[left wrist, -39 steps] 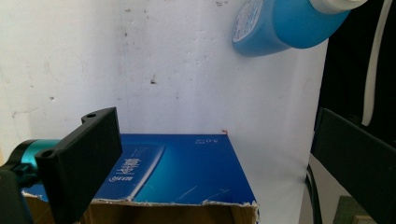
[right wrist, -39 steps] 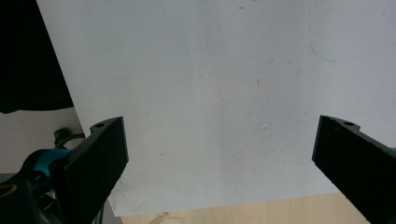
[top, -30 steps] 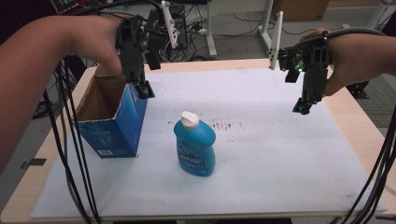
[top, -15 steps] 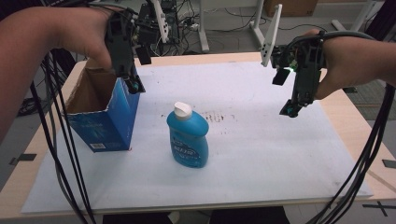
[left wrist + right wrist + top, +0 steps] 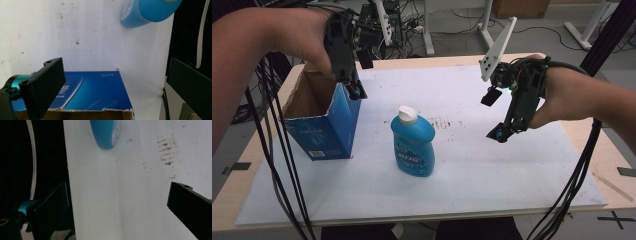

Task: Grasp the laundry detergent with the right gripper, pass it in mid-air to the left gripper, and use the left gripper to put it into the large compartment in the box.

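Observation:
A blue bottle (image 5: 414, 141) with a white cap stands upright near the middle of the white sheet (image 5: 472, 165). An open blue cardboard box (image 5: 323, 120) stands to its left, top flaps up. My left gripper (image 5: 355, 90) hovers over the box's right rim, jaws wide apart and empty; in the left gripper view the box's blue wall (image 5: 92, 92) lies between the jaws and the bottle (image 5: 147, 11) is at the top. My right gripper (image 5: 499, 133) hangs above the sheet right of the bottle, open and empty; the right gripper view shows the bottle's base (image 5: 105, 132) far ahead.
The sheet covers a wooden table (image 5: 607, 160) with bare wood at the right and left edges. Brown smudges (image 5: 444, 122) mark the sheet behind the bottle. Black cables (image 5: 277, 165) hang down at both sides. Desk legs and wires stand behind the table.
The right gripper has come inward and lower toward the bottle. The left gripper stays above the box's right rim. Both remain open.

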Motion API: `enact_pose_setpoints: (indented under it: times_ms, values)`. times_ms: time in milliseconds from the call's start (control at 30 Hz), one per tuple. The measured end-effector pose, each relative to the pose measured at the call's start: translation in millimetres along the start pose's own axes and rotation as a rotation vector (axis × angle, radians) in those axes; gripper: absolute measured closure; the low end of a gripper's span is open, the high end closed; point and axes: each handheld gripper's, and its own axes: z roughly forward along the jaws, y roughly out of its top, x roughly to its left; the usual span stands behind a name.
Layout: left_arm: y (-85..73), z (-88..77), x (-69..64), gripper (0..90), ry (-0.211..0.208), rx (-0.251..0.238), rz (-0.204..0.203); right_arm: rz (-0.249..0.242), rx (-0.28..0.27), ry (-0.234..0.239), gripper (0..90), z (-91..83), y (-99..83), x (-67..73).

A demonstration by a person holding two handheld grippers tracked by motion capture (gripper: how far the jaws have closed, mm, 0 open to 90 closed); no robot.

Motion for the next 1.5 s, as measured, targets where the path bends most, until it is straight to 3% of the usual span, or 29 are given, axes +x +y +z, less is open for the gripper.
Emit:
enact_pose_setpoints:
  times_ms: [333,500,567,833,1267,1500]
  values:
    - [-2.3,0.1,-3.4,1.8,0.006,-0.008,0.0,0.018,-0.118,0.024,2.5,37.8,-3.4,10.7]
    - [-2.7,-0.6,-4.6,1.8,0.009,-0.011,0.002,0.03,-0.154,0.026,2.5,46.6,-3.8,12.5]
    - [-3.1,-0.8,-5.1,1.8,0.009,-0.014,0.003,0.033,-0.193,0.013,2.5,55.0,-3.3,13.9]
    - [-5.1,0.7,-6.0,1.8,0.009,-0.02,-0.001,0.075,-0.248,0.008,2.5,76.1,-1.8,18.2]
    - [-7.5,2.7,-8.6,1.8,0.005,-0.028,0.007,0.119,-0.383,0.014,2.5,110.7,9.5,23.4]
    - [-8.8,3.1,-10.4,1.8,0.008,-0.035,0.01,0.143,-0.466,-0.008,2.5,126.4,13.1,23.1]
